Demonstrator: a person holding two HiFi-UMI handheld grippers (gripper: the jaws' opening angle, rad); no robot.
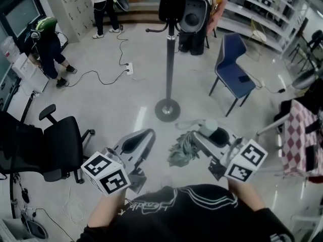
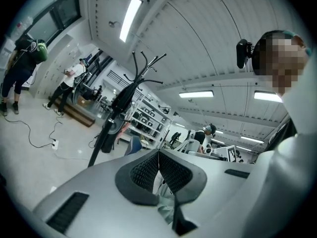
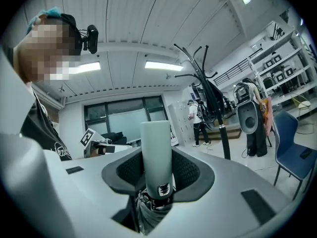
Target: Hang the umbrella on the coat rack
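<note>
While my right claw grips the umbrella, the rack stands ahead, well apart. My left claw is closed, empty.

ahead: bare floor to coat rack | left: office chair | right: blue chair

Left hand-held gripper level with jaws together; right hand-held gripper level, clamping the umbrella.
</note>
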